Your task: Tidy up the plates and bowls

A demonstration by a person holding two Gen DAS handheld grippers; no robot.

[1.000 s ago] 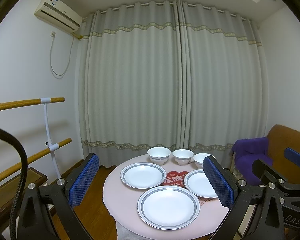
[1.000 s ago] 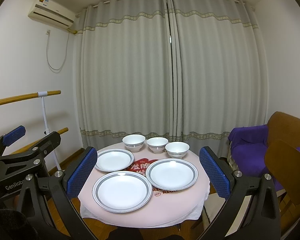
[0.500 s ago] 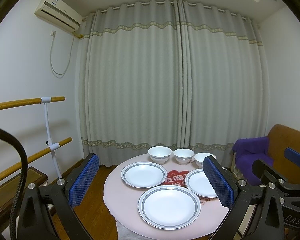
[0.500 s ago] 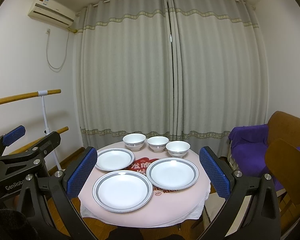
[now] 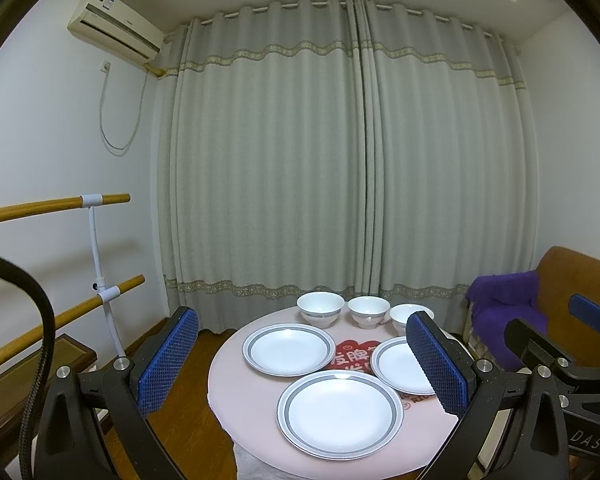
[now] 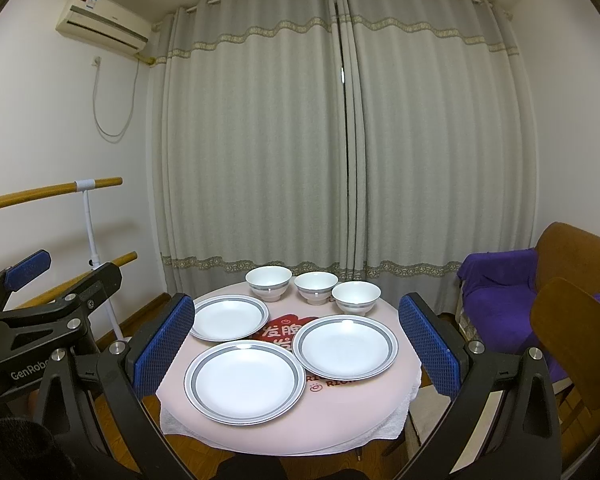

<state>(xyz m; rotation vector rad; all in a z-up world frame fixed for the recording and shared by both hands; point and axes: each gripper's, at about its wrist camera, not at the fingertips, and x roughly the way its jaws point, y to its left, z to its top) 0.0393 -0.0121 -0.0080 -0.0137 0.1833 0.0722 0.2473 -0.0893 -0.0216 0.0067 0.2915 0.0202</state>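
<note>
Round table point(image 6: 340, 420) holds three empty plates point(image 6: 244, 382) and bowls point(image 6: 315, 286).

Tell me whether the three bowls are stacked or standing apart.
Apart. The three bowls stand upright in a row behind the plates, each on its own foot, none nested.

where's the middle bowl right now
In the right wrist view, the middle bowl sits at the table's far edge by the curtain, between the other two bowls, behind the red print.
</note>
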